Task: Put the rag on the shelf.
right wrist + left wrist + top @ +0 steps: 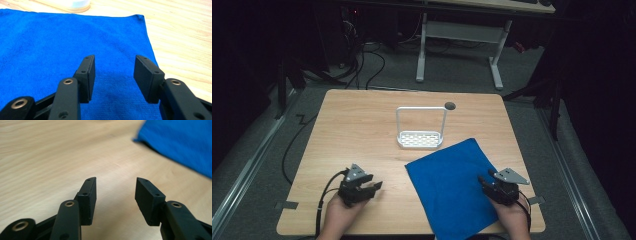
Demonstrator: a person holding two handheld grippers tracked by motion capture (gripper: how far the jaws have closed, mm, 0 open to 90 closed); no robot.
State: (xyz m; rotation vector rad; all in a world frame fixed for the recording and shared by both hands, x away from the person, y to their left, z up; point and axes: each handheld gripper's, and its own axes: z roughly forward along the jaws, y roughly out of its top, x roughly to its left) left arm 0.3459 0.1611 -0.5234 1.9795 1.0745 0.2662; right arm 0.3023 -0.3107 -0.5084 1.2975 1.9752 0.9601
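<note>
Jaws apart on left gripper [373, 188] and right gripper [484, 180], latter apparently above blue cloth [449, 182].

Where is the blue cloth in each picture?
High view: the flat blue square cloth lies on the right front part of the wooden table, hanging over the near edge.
Left gripper view: blurred, in the top right corner.
Right gripper view: it spreads under and ahead of the open tongs.
Shared landmark: the pale wooden tabletop beside the cloth.
</note>
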